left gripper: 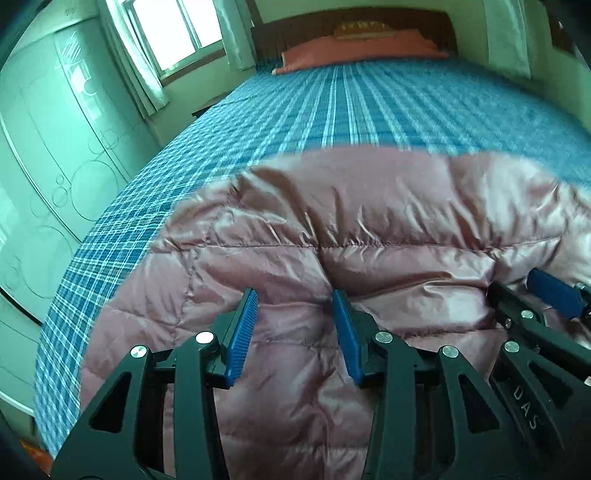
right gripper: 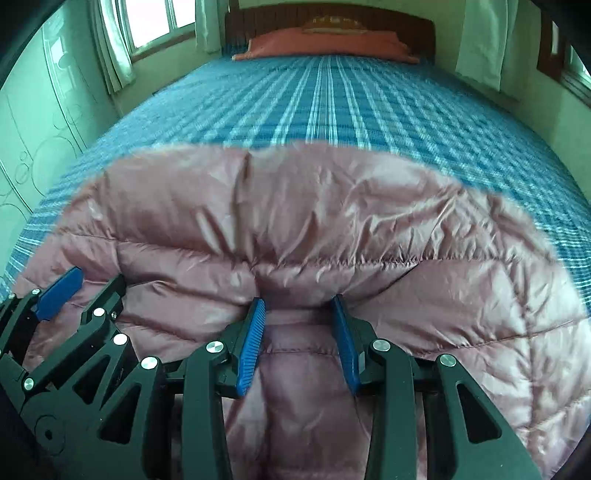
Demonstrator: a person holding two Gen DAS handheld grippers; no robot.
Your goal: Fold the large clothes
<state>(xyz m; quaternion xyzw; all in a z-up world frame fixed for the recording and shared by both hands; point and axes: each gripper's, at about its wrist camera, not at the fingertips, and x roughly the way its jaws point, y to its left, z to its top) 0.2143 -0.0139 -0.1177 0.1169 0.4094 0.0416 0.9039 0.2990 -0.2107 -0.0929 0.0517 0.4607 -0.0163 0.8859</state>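
Observation:
A shiny pink quilted down jacket [left gripper: 369,221] [right gripper: 295,206] lies spread over the near end of a bed with a blue plaid sheet [left gripper: 332,103] [right gripper: 332,103]. My left gripper [left gripper: 294,295] has a puffy fold of the jacket bunched between its blue pads, which press on it. Close to its right, my right gripper [right gripper: 299,301] pinches another fold of the same edge, the fabric puckered at its tips. Each gripper also shows in the other's view: the right gripper [left gripper: 517,291] at the right edge, the left gripper [right gripper: 94,280] at the left edge. What lies under the jacket is hidden.
A salmon pillow [left gripper: 354,48] [right gripper: 325,44] lies at the far end against a dark wooden headboard [right gripper: 332,18]. A pale wardrobe [left gripper: 55,147] stands along the left side of the bed. A curtained window [left gripper: 173,29] is at the back left.

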